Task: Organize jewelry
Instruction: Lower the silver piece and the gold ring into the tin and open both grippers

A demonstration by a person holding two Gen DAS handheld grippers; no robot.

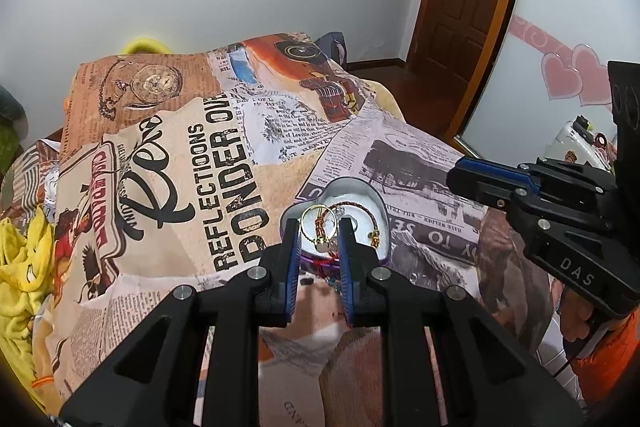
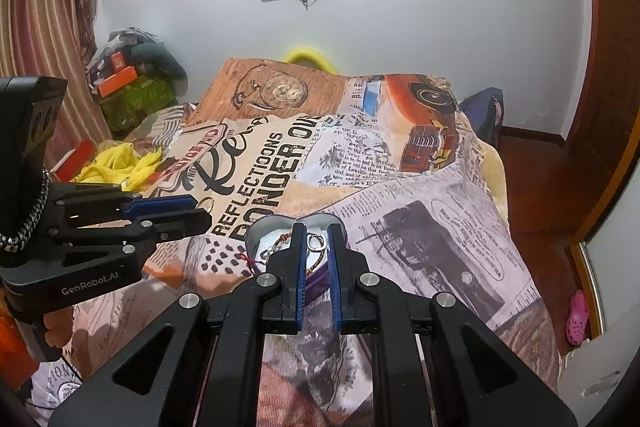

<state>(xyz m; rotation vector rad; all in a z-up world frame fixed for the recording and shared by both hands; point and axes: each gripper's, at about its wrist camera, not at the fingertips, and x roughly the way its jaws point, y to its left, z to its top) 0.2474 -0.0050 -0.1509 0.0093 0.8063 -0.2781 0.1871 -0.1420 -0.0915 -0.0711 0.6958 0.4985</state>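
Left tongs (image 1: pixel 319 227) open over heart tin (image 1: pixel 376 195) (gold ring (image 1: pixel 316 223) between fingers).

Left: our black two-finger gripper with blue pads (image 1: pixel 319 227) points forward, jaws parted | Right: our matching black gripper with blue pads (image 2: pixel 317 234) points forward, jaws parted narrowly | both held level, side by side.

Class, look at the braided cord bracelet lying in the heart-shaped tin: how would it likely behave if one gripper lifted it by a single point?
The braided bracelet curves loosely along the heart-shaped tin, so it would probably droop rather than keep its shape. Its gold end beads would likely swing below. It looks thin, so probably light, and may slip from the jaws.
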